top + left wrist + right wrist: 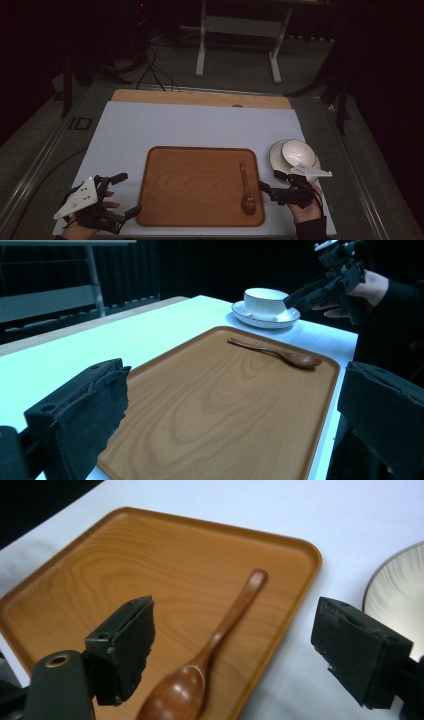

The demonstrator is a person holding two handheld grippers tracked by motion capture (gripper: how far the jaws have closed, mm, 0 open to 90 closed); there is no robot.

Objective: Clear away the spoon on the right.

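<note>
A brown wooden tray (200, 200) lies at the front middle of the white table top (200, 125). On its right side rests a dark wooden spoon (246, 192), handle pointing away from me. A white bowl (298, 151) stands on a saucer (275, 157) just right of the tray. My left gripper (129, 194) is open beside the tray's left edge, holding nothing. My right gripper (270, 180) is open at the tray's right edge. In the right gripper view the spoon (220, 635) lies between the spread jaws, untouched, and the saucer (400, 590) sits at the right.
A strip of bare wood (200, 98) runs along the table's far edge. Beyond it stand the white legs of another table (201, 45), with cables on the floor (155, 75). In the left gripper view the tray (210, 400) spreads ahead, with the bowl (265, 301) far off.
</note>
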